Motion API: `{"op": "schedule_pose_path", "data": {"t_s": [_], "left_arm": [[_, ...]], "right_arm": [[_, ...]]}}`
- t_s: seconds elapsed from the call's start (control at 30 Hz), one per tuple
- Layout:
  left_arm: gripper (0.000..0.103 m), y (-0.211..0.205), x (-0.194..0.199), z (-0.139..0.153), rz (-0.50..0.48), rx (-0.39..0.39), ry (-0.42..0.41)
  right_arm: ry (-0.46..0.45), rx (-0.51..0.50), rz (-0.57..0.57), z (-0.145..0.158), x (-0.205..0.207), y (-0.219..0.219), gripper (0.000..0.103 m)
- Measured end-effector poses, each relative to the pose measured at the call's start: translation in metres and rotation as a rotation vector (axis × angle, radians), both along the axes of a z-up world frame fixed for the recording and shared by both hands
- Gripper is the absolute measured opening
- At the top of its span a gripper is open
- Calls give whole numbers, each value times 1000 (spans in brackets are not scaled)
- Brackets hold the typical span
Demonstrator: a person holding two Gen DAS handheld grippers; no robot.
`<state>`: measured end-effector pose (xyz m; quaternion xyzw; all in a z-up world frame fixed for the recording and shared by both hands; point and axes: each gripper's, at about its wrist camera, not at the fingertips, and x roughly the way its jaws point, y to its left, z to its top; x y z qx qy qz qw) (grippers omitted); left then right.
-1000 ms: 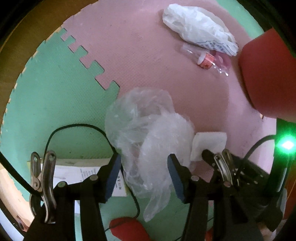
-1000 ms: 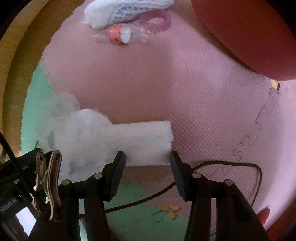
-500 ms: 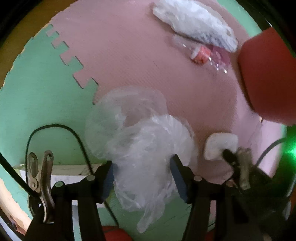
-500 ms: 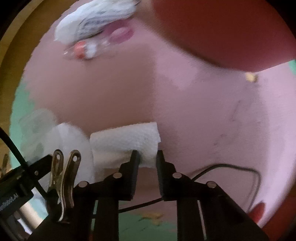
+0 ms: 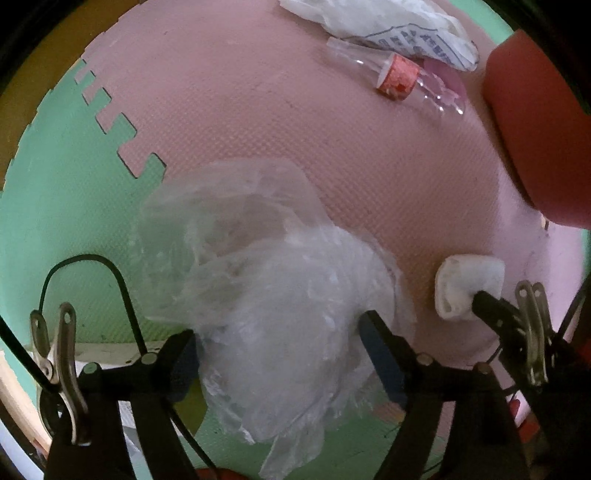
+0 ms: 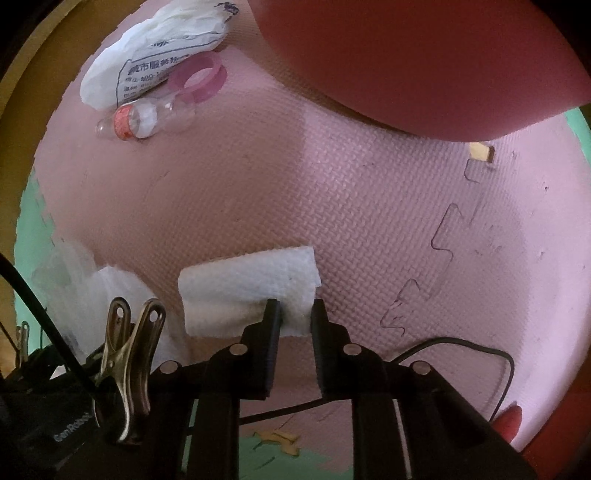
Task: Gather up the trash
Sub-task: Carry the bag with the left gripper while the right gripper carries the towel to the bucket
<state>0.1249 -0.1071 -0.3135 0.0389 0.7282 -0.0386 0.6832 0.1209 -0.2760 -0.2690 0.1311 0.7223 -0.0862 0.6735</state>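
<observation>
Crinkled clear film: the plastic bag (image 5: 273, 314) is lying where the green mat (image 5: 66, 206) meets the pink mat (image 5: 295, 129), and it is your landmark. You are holding the left gripper (image 5: 280, 354) over it, jaws having just been opening to full spread, the bag bulging between them but unpinched. Judged light, slippery and springy; you are best gathering the thick bunched middle, not the loose tail.

Soft white tissue: the folded paper towel (image 6: 251, 288), just right of the bag, is being pinched at its near edge by your right gripper (image 6: 295, 314), jaws having just been closing on it. Likely weightless and tearable.

Clear rigid plastic: the small bottle (image 5: 399, 77), well beyond the bag, is lying on its side; likely to roll.

Printed white wrapper (image 5: 388, 29), touching the bottle's far side. Pink ring (image 6: 201, 77) beside both.
</observation>
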Motion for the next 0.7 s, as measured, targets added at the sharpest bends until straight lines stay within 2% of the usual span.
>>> {"op": "schedule_pose_path", "data": {"t_s": [0.03, 0.07, 0.1, 0.13, 0.2, 0.27, 0.4, 0.7], "left_arm": [[81, -1, 0, 0, -1, 1, -2], [76, -3, 0, 0, -2, 1, -7], [66, -22, -4, -3, 1, -1, -14], [62, -23, -4, 1, 5, -3, -25], [36, -22, -4, 9, 19, -13, -44], [27, -19, -4, 17, 40, -39, -54], [21, -19, -12, 35, 50, -83, -75], [19, -32, -34, 102, 12, -89, -161]], "right_arm": [[-3, -2, 6, 0, 0, 0, 19], [-6, -5, 11, 0, 0, 0, 18], [-9, -6, 12, -1, -4, -2, 17], [-12, -6, 15, 0, -5, -3, 16], [-20, -11, 37, 2, -6, -2, 13], [-32, -14, 68, 8, -8, 10, 8], [-46, 8, 107, 18, -14, 21, 7], [-100, 12, 146, 64, -26, 21, 6]]}}
